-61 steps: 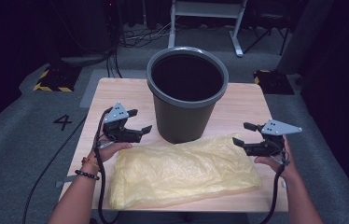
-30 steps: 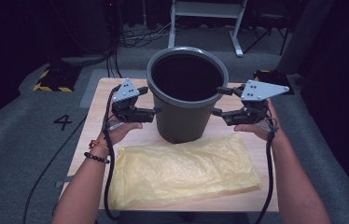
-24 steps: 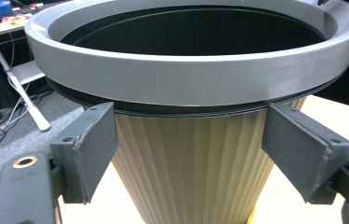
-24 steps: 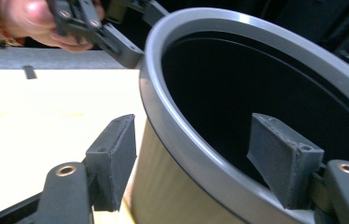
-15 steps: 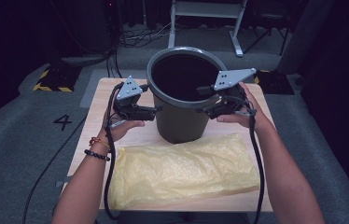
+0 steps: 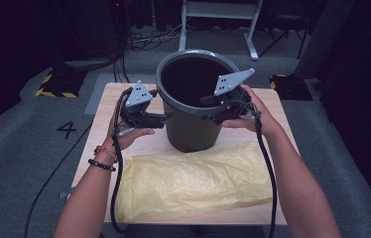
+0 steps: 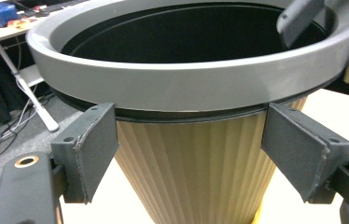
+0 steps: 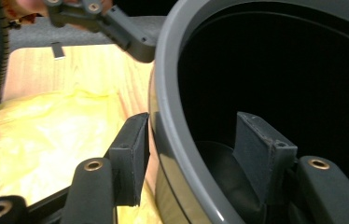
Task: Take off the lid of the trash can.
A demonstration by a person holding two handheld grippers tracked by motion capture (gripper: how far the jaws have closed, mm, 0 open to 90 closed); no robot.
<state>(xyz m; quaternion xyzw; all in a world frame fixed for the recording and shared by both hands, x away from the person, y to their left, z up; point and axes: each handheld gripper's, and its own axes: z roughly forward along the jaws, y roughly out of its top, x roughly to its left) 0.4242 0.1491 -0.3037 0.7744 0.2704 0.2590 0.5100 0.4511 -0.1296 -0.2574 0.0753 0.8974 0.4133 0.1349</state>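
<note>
Both forearms reach forward to the bin [image 6: 193, 111]. The left tool [image 6: 159, 118] sits at the bin's left flank just under its rim, jaws spread wide and clear of the wall. The right tool [image 6: 208, 106] straddles the rim on the right, one jaw outside, one inside; its jaws have just been closing around the rim.

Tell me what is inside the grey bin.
One jaw of the right hand-held gripper reaches inside the bin, straddling its rim. The rest is a dark interior; the bottom is too dark to make out.
</note>
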